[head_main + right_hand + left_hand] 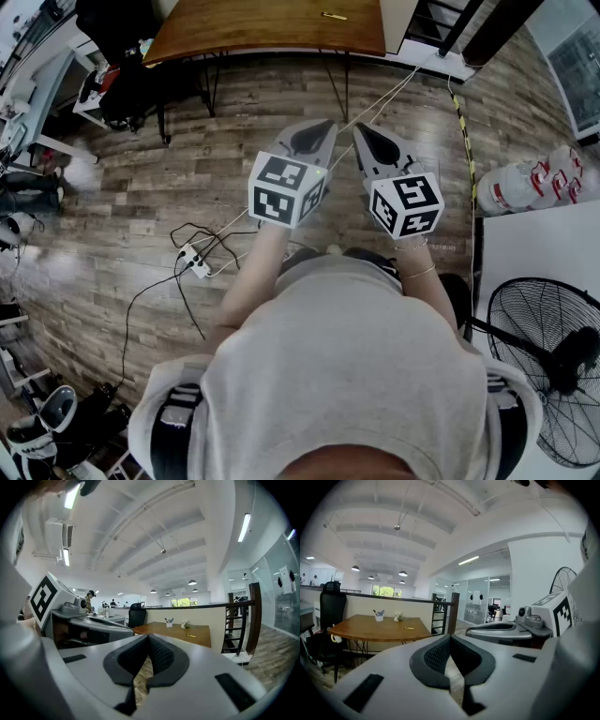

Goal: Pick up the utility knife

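The utility knife (334, 16) is a small yellow thing lying on the brown wooden table (262, 28) at the far end of the room. It also shows as a yellow speck, the knife (408, 628) in the left gripper view and the knife (190, 635) in the right gripper view. My left gripper (322, 125) and right gripper (360, 129) are held side by side over the wood floor, well short of the table. Both point toward it. The left gripper (450, 637) has its pads together with nothing between them. The right gripper (148, 636) is likewise shut and empty.
A white power strip (195, 263) with black cables lies on the floor to the left. A standing fan (553, 370) and white jugs (530, 185) are at the right. A black chair (120, 84) stands left of the table, a stair rail (453, 612) to its right. A cup (379, 617) sits on the table.
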A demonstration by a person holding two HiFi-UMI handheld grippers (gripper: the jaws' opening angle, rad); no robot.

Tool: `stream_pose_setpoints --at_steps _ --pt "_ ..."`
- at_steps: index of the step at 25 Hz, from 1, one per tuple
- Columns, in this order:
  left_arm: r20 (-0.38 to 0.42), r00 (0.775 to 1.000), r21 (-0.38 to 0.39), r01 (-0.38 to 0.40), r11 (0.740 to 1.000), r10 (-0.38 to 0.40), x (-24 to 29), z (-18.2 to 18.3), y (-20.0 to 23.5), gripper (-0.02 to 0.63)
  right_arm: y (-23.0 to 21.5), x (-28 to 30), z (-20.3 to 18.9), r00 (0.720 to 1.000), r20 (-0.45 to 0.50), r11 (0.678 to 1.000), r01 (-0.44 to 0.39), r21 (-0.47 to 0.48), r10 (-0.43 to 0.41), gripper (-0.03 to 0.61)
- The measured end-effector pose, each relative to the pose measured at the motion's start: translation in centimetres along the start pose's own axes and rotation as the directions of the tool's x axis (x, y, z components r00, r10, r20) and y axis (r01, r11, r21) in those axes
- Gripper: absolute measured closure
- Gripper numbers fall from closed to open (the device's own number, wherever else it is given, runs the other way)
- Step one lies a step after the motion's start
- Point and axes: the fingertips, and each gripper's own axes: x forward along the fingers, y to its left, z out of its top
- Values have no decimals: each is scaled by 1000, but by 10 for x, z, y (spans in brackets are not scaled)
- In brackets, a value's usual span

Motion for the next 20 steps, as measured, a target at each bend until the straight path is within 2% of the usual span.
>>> stream_pose_setpoints --at_steps 12,16,20 --pt "7 1000 7 24 1000 -24 0 0 7 604 7 5 -10 999 -37 1000 -7 -1 7 569" --pt "3 999 23 54 998 -54 -3 -5 4 603 16 9 -14 999 -31 999 -38 38 39 568" --pt "21 996 30 84 996 -85 -10 -6 5 603 19 11 -23 997 -74 999 1 52 3 568"
